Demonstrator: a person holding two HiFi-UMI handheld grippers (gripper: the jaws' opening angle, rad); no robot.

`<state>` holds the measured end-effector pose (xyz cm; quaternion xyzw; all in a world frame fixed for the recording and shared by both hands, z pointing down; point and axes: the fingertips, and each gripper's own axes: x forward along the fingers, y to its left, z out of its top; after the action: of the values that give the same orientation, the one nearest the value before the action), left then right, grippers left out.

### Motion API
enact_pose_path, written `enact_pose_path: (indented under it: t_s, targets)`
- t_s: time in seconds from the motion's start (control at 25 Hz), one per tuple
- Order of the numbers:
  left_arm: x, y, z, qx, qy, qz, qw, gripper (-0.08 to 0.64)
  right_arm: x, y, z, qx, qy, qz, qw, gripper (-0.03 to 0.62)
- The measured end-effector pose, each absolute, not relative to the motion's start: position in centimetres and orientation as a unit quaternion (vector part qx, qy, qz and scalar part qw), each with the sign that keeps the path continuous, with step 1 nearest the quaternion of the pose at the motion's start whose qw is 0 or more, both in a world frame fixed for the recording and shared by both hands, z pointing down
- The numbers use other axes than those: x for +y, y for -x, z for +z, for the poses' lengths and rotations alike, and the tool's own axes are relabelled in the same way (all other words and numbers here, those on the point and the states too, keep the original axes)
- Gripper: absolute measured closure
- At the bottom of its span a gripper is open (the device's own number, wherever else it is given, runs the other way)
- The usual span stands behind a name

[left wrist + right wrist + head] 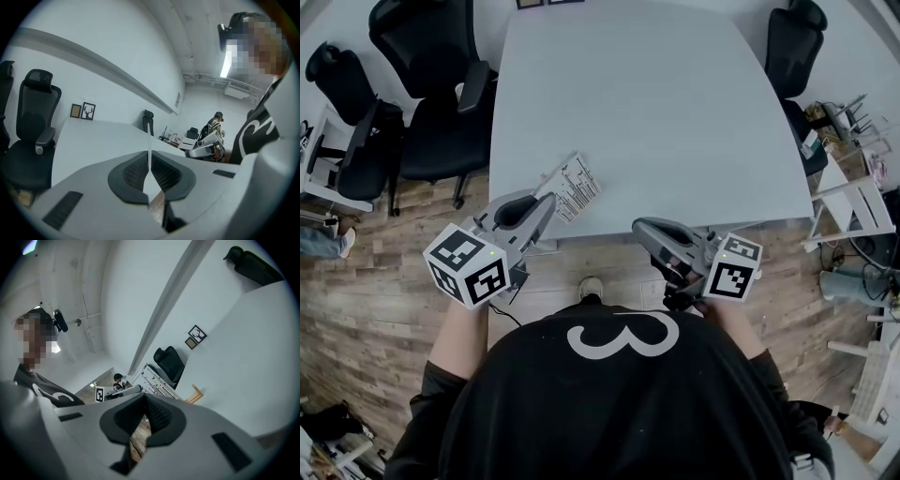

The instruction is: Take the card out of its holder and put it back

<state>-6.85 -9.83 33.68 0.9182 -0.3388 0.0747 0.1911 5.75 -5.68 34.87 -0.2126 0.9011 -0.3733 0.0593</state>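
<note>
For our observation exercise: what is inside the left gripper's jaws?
The left gripper is shut on a white printed card, held above the table's near edge. The jaws cover the card's gripped end.

Card [569,187] at near edge of table [656,112]

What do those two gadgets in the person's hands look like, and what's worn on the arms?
Both the left gripper and the right gripper are light grey plastic, tapering to two jaws lined with dark ribbed pads. Each carries a white cube printed with black square markers at its rear. The sleeves are black, part of a top bearing a white figure 3.
</note>
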Motion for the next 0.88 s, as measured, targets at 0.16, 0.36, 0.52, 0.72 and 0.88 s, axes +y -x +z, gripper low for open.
enact_pose_path:
  t_s: [0.16,0.36,0.52,0.72,0.88]
  targets:
    - [-6.2,5.8,33.4,-0.337,-0.915,0.056,0.212,0.535,-2.8,-6.3,34.4,0.908,0.204,-0.36,0.064,0.583]
    - [-3.5,4.7,33.1,-0.33,-0.913,0.041,0.237,0.535,-1.0,-6.6,33.4,0.91,0.202,-0.355,0.072,0.583]
    - [-3.1,4.6,32.6,-0.327,-0.91,0.038,0.251,0.535,-1.0,-6.2,32.4,0.91,0.202,-0.356,0.071,0.583]
    - [-2.6,4.6,31.7,-0.321,-0.908,0.025,0.269,0.535,-0.9,-6.0,31.6,0.91,0.202,-0.356,0.071,0.583]
    - [1.3,3.1,32.0,-0.317,-0.913,0.021,0.257,0.535,2.6,-7.2,32.1,0.915,0.201,-0.342,0.076,0.583]
